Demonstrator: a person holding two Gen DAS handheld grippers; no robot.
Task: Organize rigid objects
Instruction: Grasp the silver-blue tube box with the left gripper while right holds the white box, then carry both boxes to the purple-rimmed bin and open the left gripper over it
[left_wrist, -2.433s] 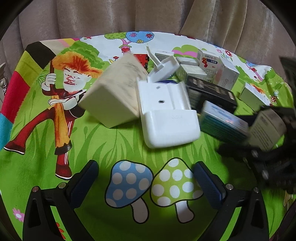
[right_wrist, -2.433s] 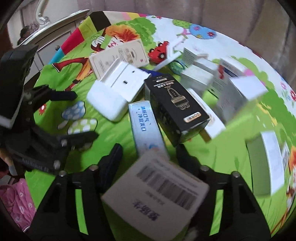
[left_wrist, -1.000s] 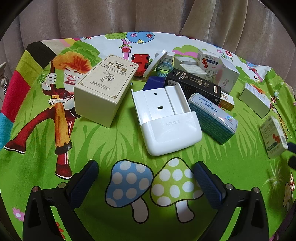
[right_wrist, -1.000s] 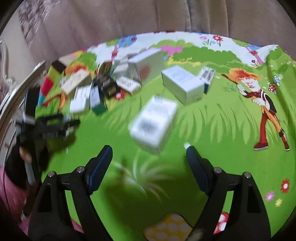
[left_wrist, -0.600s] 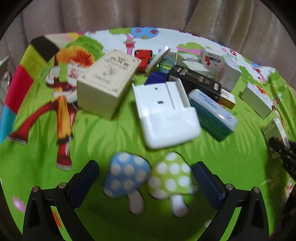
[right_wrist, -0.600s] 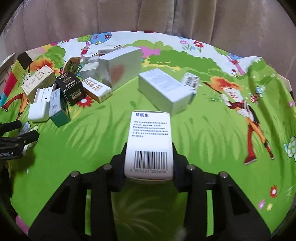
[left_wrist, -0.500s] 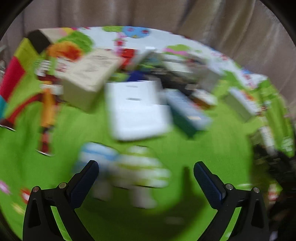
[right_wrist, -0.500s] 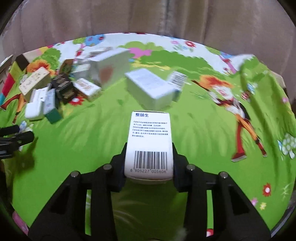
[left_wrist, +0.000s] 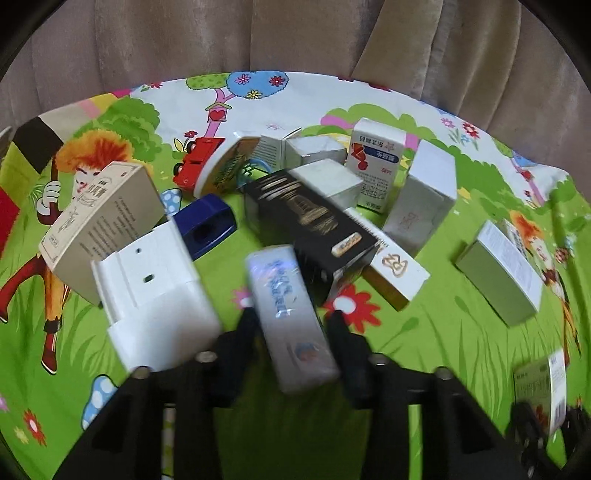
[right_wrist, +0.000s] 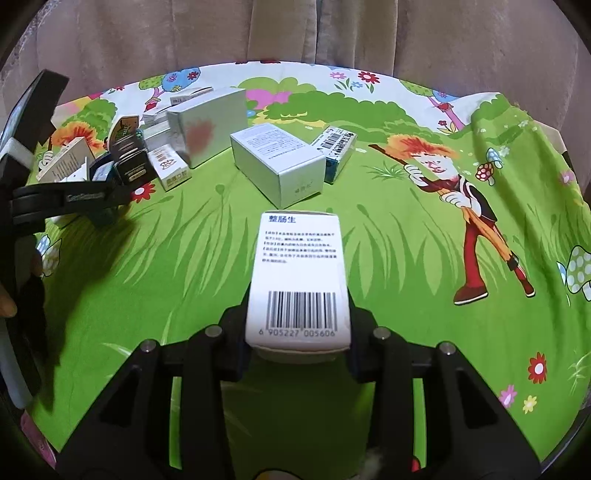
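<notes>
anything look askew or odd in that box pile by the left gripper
Yes. The black box lies tilted across its neighbours, and the beige box leans against the white holder. The left gripper grips a blurred blue-and-white box.

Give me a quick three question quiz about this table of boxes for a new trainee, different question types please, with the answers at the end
1. True or false: the right tongs grip a white barcode box.
2. Multiple choice: what sits between the left tongs? A) the red toy car B) a blurred blue-and-white box C) the black box
3. Fill in: in the left wrist view, the white holder lies directly in front of the ____ box with printed text.

Key: 1 true; 2 B; 3 beige.
</notes>
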